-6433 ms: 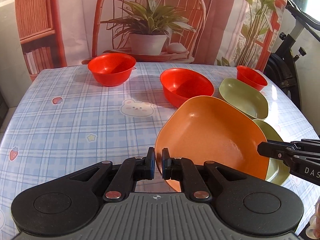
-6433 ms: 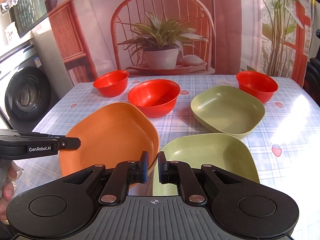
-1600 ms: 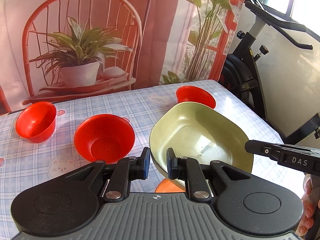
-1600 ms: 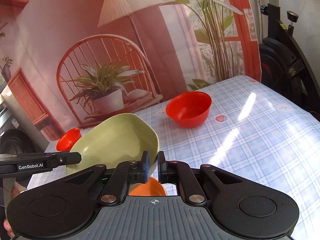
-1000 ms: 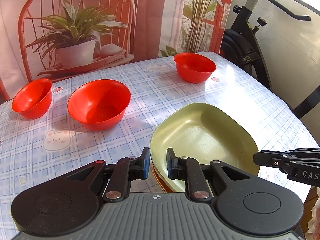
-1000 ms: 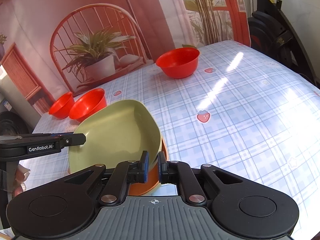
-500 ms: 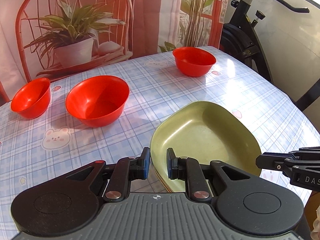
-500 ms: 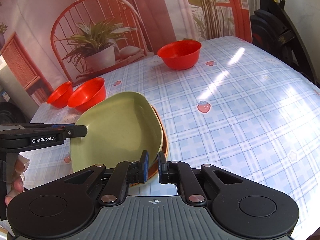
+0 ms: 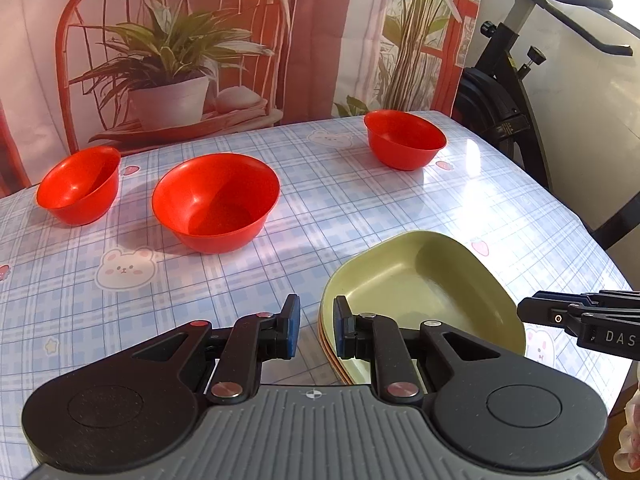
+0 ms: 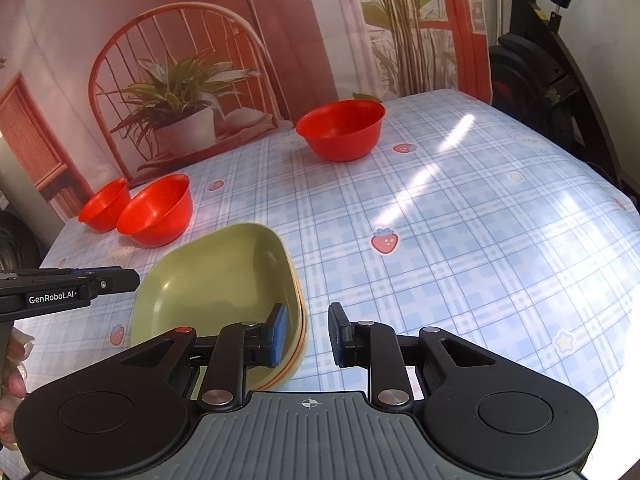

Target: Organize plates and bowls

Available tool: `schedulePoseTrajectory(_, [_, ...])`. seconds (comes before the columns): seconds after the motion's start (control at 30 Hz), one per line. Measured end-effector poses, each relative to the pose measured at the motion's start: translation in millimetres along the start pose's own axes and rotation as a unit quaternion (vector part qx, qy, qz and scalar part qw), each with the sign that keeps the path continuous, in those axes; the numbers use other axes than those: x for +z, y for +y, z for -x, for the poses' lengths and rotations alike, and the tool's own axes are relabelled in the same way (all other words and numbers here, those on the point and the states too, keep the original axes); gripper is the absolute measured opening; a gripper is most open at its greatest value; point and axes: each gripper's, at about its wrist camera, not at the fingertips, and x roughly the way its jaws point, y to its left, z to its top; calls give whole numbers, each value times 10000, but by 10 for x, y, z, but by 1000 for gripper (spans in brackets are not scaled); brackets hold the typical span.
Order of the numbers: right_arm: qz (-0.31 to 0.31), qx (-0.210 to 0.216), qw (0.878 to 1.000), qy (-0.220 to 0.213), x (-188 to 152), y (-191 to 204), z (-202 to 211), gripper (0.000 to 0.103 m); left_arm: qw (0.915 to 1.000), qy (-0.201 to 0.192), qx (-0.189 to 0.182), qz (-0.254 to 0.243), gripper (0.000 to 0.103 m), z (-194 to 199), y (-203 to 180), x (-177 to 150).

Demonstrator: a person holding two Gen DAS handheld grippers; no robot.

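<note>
A green plate (image 9: 424, 288) lies on top of a stack with an orange plate edge (image 9: 326, 350) showing beneath it; the stack also shows in the right wrist view (image 10: 216, 280). My left gripper (image 9: 316, 326) is open, its jaws astride the stack's near-left rim. My right gripper (image 10: 306, 334) is open at the stack's right rim. Three red bowls stand on the table: a large one (image 9: 216, 202), a small one at far left (image 9: 78, 186), and one at far right (image 9: 404, 140).
The table (image 9: 360, 208) has a blue checked cloth with bear and strawberry prints. An exercise bike (image 9: 512, 92) stands past the table's right edge. A printed backdrop with chair and plant (image 9: 172, 76) hangs behind the table.
Both grippers have opened and let go of the green plate, which now rests on the stack. Both have drawn back a little.
</note>
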Motion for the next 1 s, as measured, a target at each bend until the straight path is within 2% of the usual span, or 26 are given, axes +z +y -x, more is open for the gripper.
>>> schedulePoseTrajectory(0.17, [60,99,9997,-202,102,-23,62,22,9998,-139,-106,122,18,112,39,54])
schedulePoseTrajectory(0.37, [318,41,9977,-603,416,-121,202,22,9985,-490,-205,101,19,314,29,342])
schedulePoseTrajectory(0.57, [777,-195,9927,-901,736,-214,244,23,9968,-722,-339,10,26,374,-36,660])
schedulePoseTrajectory(0.73, [887,-344,9899,-1055,1015,-328,73,25,9966,-786,-187,-179,32,200,-198,903])
schedulePoseTrajectory(0.83, [749,-267,9910,-1076,1171,-451,-160,25,9962,-841,-152,-181,36,-7,-270,1016])
schedulePoseTrajectory(1.0, [512,-182,9930,-1045,1365,-626,-585,28,9970,-761,-77,-127,37,-424,-389,1229])
